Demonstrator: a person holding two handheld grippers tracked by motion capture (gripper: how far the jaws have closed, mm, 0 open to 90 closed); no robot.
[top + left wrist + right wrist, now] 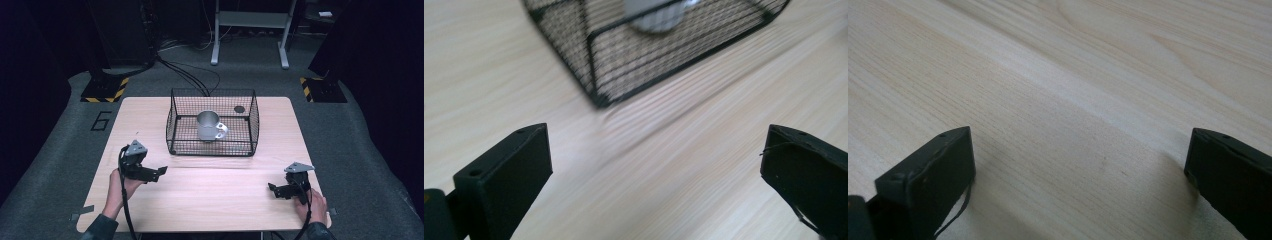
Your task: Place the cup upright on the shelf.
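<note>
The left hand-held gripper [161, 171] hovers over the desk [210, 195] with jaws spread wide and nothing between them; the wire basket [212, 145] stands near it, ahead and to its right, with the metal mug [208, 125] upright inside. The right hand-held gripper [272, 189], jaws also spread and empty, sits low over the desk, well apart from the basket.
</note>
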